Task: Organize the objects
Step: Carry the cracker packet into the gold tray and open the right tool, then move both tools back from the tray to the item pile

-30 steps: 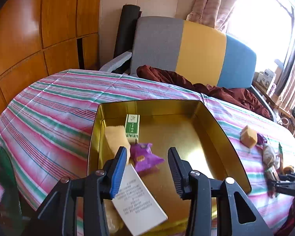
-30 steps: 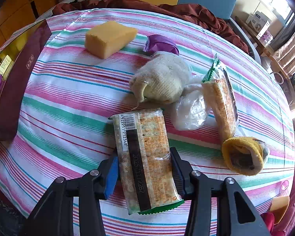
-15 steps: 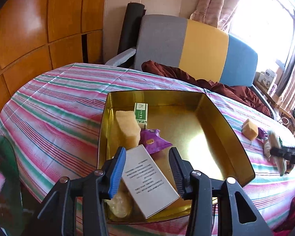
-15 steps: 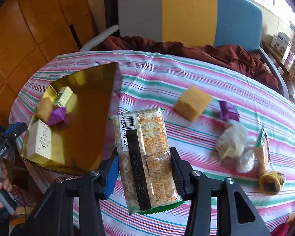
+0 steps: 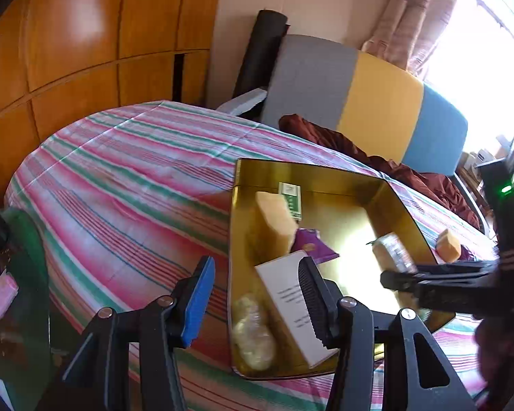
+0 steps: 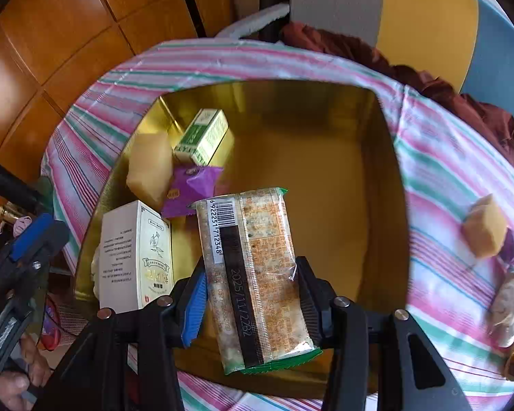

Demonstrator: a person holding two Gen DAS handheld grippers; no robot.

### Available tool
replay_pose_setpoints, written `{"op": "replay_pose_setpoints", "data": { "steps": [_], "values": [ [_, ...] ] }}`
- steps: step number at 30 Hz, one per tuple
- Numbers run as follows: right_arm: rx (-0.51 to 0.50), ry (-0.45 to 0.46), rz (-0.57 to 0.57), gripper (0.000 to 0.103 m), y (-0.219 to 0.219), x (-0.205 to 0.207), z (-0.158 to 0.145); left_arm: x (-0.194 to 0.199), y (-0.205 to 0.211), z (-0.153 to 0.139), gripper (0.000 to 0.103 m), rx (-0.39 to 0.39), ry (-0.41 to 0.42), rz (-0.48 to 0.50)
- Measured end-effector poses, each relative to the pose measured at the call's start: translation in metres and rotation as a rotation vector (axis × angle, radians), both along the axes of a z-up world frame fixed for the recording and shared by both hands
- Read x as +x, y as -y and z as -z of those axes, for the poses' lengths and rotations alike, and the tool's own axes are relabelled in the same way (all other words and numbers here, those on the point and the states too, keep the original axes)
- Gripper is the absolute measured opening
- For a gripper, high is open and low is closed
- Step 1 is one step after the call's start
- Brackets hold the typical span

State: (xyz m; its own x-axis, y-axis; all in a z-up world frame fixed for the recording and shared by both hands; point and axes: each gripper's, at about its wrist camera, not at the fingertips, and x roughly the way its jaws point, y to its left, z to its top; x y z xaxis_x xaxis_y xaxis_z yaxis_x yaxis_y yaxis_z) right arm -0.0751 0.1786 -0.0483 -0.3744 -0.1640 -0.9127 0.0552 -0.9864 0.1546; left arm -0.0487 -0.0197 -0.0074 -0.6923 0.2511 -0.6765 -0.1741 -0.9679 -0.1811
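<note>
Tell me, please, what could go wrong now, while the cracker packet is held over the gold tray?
1. The right gripper grips the cracker packet only at its lower half; it might tilt or slip.
2. The gold tray already holds the white box and purple sachet on one side; a drop there could land on them.
3. The left gripper, empty, is close to the tray's edge, so the hands may collide.

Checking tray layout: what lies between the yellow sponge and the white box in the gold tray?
A purple snack packet lies between the sponge and box, seen from the right wrist.
</note>
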Motion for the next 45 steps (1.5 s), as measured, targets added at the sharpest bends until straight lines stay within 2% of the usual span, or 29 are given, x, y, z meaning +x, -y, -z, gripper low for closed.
{"op": "replay_pose_setpoints", "data": {
  "steps": [4, 11, 14, 18, 25, 30, 31, 33, 36, 45],
  "values": [
    [0.008, 0.04, 0.011, 0.048, 0.017, -0.016, 0.022, -0.002, 0.007, 0.003, 0.052, 0.008, 0.001, -0.016],
    [-0.087, 0.084, 0.016, 0.05, 0.025, -0.018, 0.036, -0.005, 0.012, 0.01, 0.057, 0.013, 0.023, -0.028],
    [-0.159, 0.081, 0.014, 0.054, 0.024, -0.016, 0.038, -0.005, 0.013, 0.009, 0.058, 0.015, 0.02, -0.034],
    [-0.178, 0.048, 0.021, 0.056, 0.019, -0.008, 0.032, -0.005, 0.012, 0.01, 0.058, 0.011, 0.017, -0.036],
    [-0.126, -0.063, 0.016, 0.059, 0.008, 0.014, 0.007, -0.001, 0.005, 0.007, 0.058, 0.001, 0.011, -0.009],
    [-0.081, -0.16, 0.041, 0.06, -0.008, 0.03, -0.015, 0.007, -0.007, -0.002, 0.064, -0.011, -0.019, 0.032],
    [-0.074, -0.18, 0.046, 0.06, -0.012, 0.034, -0.019, 0.009, -0.011, -0.004, 0.064, -0.013, -0.023, 0.044],
    [-0.056, -0.216, 0.064, 0.069, -0.021, 0.041, -0.027, 0.012, -0.019, -0.007, 0.064, -0.022, -0.029, 0.067],
    [-0.034, -0.256, 0.094, 0.077, -0.039, 0.052, -0.037, 0.016, -0.03, -0.011, 0.066, -0.029, -0.035, 0.099],
    [0.039, -0.298, 0.248, 0.082, -0.12, 0.083, -0.052, 0.027, -0.07, -0.016, 0.069, -0.069, -0.025, 0.22]
  ]
}}
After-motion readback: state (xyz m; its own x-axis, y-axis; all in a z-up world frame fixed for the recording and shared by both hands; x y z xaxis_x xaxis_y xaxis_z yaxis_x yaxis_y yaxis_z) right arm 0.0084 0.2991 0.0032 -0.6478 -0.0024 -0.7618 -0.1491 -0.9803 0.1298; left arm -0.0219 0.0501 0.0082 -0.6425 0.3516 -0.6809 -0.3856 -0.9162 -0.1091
